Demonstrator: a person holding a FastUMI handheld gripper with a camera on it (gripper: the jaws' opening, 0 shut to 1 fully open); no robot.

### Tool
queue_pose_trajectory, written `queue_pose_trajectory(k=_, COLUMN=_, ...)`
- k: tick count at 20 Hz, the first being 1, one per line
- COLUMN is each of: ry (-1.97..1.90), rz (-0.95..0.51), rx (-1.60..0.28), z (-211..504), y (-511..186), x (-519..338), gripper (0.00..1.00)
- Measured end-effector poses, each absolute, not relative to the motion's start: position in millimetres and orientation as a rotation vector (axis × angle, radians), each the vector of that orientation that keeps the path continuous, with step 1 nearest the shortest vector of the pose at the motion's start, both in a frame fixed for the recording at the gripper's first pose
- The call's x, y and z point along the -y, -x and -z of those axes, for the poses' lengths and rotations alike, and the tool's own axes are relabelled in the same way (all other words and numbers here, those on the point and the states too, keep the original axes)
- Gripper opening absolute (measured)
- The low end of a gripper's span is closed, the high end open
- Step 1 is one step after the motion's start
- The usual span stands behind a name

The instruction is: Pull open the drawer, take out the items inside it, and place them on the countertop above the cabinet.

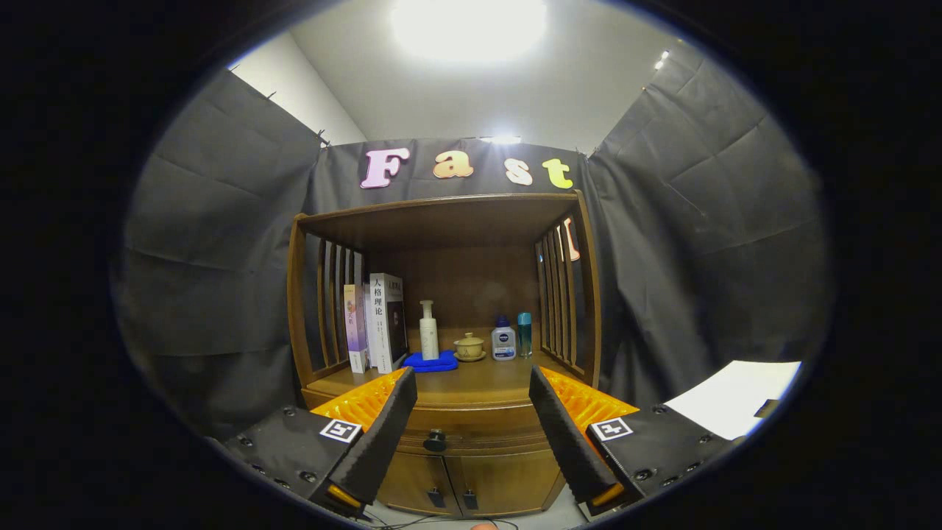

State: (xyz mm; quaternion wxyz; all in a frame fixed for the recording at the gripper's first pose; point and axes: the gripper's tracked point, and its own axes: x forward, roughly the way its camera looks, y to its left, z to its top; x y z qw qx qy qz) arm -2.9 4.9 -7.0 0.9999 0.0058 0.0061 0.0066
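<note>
Plainly, the gripper [472, 383] hangs in the air with its two fingers spread wide apart, holding nothing. Between the fingers, a little beyond their tips, sits the drawer [471, 430] of a wooden cabinet [471, 478]; the drawer is pushed fully in and its dark round knob [435, 440] lies in the gap, nearer the left finger. Below the drawer are two cabinet doors [471, 482], each with a small dark handle near the middle seam.

Above the drawer runs the countertop [478, 383], roofed by a shelf with slatted sides. At the left of the countertop stand several upright books [377, 324]. Just right of the books lies a blue cloth [431, 361], with a white pump bottle [429, 331] standing behind it. Further right sits a small lidded cup on a saucer [469, 346], then a white bottle with a blue cap [503, 340], then a slim teal bottle [524, 334] beside the right slats. Well right of the cabinet, a white sheet [736, 405] shows low down.
</note>
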Motion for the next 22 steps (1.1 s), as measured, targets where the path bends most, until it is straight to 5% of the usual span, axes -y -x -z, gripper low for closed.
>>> queue_pose_trajectory(k=12, ry=-0.043, rz=-0.048, rx=-0.053, z=16.7, y=3.6, x=-11.9, gripper=0.97)
queue_pose_trajectory(k=22, ry=-0.082, rz=-0.11, rx=-0.121, z=61.5, y=-71.2, x=-43.3, gripper=0.97)
